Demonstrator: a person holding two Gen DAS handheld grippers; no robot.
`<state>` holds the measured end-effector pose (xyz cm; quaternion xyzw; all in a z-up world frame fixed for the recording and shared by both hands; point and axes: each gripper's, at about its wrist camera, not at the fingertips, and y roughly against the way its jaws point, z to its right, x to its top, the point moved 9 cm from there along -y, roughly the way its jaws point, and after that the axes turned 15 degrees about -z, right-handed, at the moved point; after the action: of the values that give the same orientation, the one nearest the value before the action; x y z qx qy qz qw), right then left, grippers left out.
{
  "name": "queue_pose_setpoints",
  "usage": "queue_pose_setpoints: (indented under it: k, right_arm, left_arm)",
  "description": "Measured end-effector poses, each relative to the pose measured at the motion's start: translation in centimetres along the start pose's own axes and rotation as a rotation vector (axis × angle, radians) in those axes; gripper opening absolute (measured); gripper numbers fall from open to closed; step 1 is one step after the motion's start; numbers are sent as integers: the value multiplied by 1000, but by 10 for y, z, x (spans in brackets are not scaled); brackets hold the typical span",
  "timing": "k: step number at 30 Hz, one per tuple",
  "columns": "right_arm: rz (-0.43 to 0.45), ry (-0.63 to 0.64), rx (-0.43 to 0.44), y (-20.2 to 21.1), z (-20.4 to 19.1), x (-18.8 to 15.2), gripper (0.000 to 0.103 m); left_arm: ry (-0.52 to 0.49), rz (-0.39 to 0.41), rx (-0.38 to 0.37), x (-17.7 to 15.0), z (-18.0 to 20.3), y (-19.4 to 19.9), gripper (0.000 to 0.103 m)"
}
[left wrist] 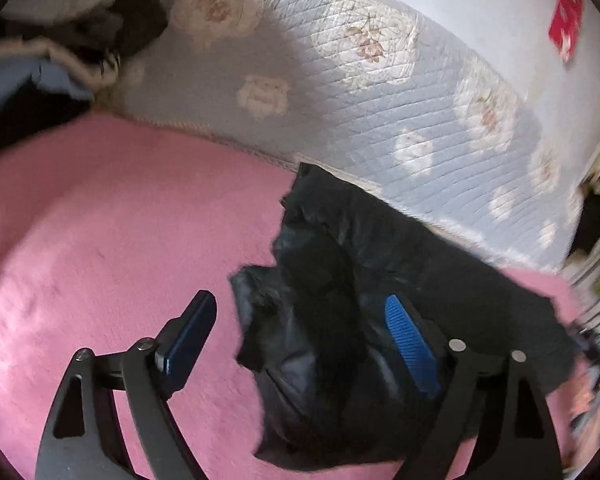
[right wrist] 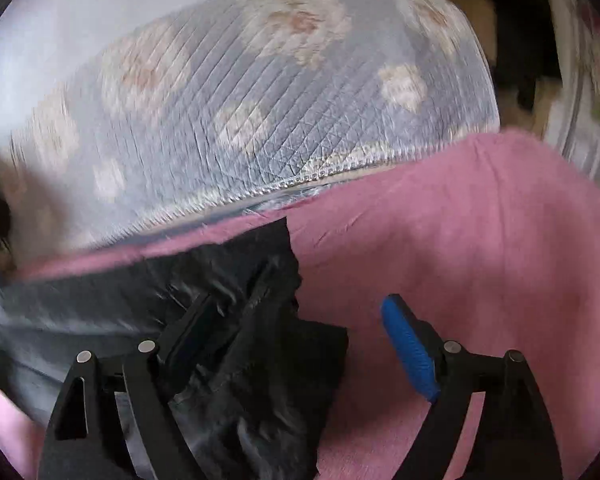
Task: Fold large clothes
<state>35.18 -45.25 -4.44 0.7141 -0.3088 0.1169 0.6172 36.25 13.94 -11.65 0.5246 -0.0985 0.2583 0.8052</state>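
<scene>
A shiny black padded garment (left wrist: 340, 280) lies crumpled on a pink fleece blanket (left wrist: 100, 220). My left gripper (left wrist: 300, 320) stands open above the garment's left edge; its blue-padded fingers (left wrist: 410, 344) press on nothing. In the right wrist view the same black garment (right wrist: 228, 308) lies at the lower left on the pink blanket (right wrist: 460, 240). My right gripper (right wrist: 296, 328) is open over the garment's right edge, with a fold of the cloth lying loose between the fingers and no pad touching it.
A pale blue quilted bedspread with a flower print (left wrist: 360, 80) lies beyond the blanket, also seen as the quilt (right wrist: 240, 100). A heap of dark and grey clothes (left wrist: 80, 32) sits at the upper left. A red patch (left wrist: 566, 16) shows at the upper right.
</scene>
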Motion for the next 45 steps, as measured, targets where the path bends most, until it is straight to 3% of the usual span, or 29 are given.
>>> queue_pose_setpoints:
  k: [2, 4, 6, 8, 10, 12, 14, 15, 16, 17, 19, 22, 25, 26, 27, 28, 30, 32, 33, 36, 39, 42, 45]
  right_arm:
    - [-98, -22, 154, -4, -1, -8, 86]
    - [-228, -17, 310, -17, -4, -24, 86]
    - [-274, -19, 279, -30, 0, -34, 86]
    - [-286, -13, 238, -46, 2, -40, 86]
    - [-334, -52, 302, -62, -2, -44, 86]
    - [-350, -110, 370, -69, -3, -44, 87]
    - [-342, -117, 406, -67, -7, -40, 66]
    - [-339, -112, 409, -64, -10, -40, 42]
    - [-316, -103, 391, -55, -14, -39, 27]
    - [-284, -84, 343, -43, -19, -38, 23]
    - [-215, -20, 250, -12, -35, -41, 16]
    - [-140, 94, 116, 35, -62, -50, 16]
    - [-140, 102, 78, 55, -67, -64, 17]
    - [-155, 99, 59, 54, -65, -70, 18]
    - [-171, 100, 45, 51, -62, -74, 20]
    - [-188, 96, 22, 45, -57, -79, 24]
    - [-211, 59, -35, 33, -45, -82, 29]
    - [-207, 38, -27, 33, -40, -79, 30]
    - [-197, 43, -39, 36, -36, -75, 31]
    - [-112, 28, -163, 55, -22, -67, 35]
    - [-1, 40, -261, 76, -22, -58, 41]
    - [19, 109, -134, 88, -53, -62, 41]
    - [2, 216, -20, 93, -95, -80, 41]
  left_arm:
    - [3, -21, -88, -6, 6, -2, 88]
    - [-16, -66, -112, -16, 14, -13, 89]
    - [-20, -116, -93, -24, 14, -28, 90]
    - [1, -136, -122, -29, 14, -40, 90]
    - [-37, -117, -161, -32, 21, -41, 68]
    - [-114, -112, -117, -36, 31, -39, 41]
    - [-125, -102, -149, -38, 39, -30, 24]
    - [-121, -95, -165, -39, 42, -22, 19]
    - [-122, -80, -179, -39, 46, -12, 18]
    - [-132, -61, -189, -41, 52, 1, 16]
    - [-150, -44, -142, -44, 62, 22, 15]
    - [-174, -18, -78, -50, 71, 50, 15]
    - [-176, -45, -53, -57, 69, 57, 18]
    - [-171, -55, -34, -60, 66, 53, 25]
    - [-166, -50, 17, -60, 62, 49, 35]
    - [-170, -35, 82, -60, 58, 48, 38]
    - [-215, 42, 283, -54, 52, 56, 50]
    - [-266, 172, 424, -45, 55, 79, 50]
    - [-292, 226, 448, -41, 60, 92, 51]
    - [-311, 270, 363, -38, 73, 109, 51]
    - [-316, 220, 235, -44, 84, 101, 50]
    - [-328, 146, 118, -54, 101, 86, 41]
    - [-344, 98, 61, -65, 120, 75, 35]
